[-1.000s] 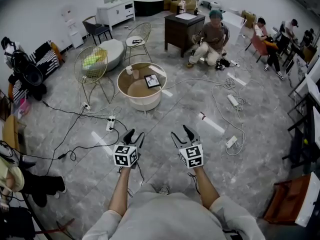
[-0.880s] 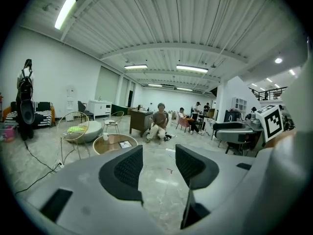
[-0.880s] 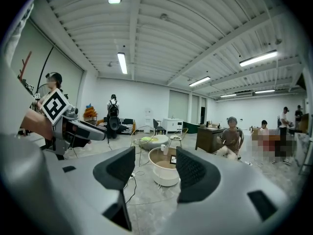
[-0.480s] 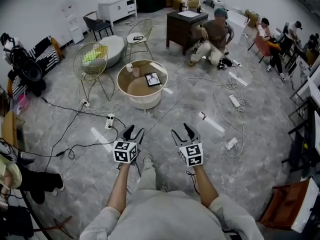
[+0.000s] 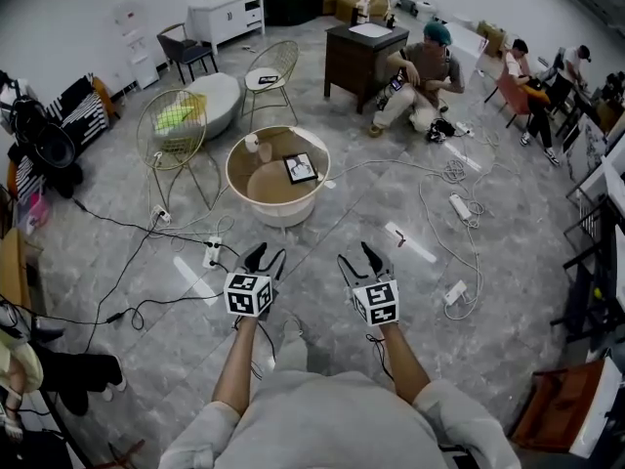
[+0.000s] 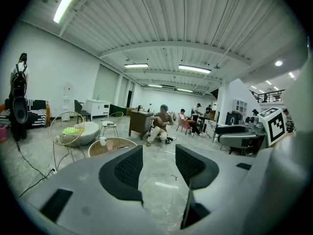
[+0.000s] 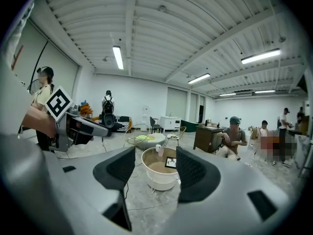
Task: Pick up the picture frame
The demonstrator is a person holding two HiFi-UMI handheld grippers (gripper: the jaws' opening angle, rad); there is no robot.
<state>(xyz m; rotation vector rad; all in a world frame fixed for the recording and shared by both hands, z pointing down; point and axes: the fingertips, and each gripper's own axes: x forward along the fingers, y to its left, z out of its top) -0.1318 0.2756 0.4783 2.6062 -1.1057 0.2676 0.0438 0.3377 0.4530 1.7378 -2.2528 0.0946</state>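
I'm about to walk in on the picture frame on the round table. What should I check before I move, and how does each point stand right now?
1. Left gripper ready: ok, jaws apart with nothing between them.
2. Right gripper ready: ok, jaws apart and empty.
3. Picture frame in sight: ok, uncovered on the round table.
4. Frame within reach: not ok, open floor lies between both grippers and the table.
5. Walking path: not ok, a power strip lies on the floor ahead to the left.
6. Room around the frame: ok, the cups stand apart from it.
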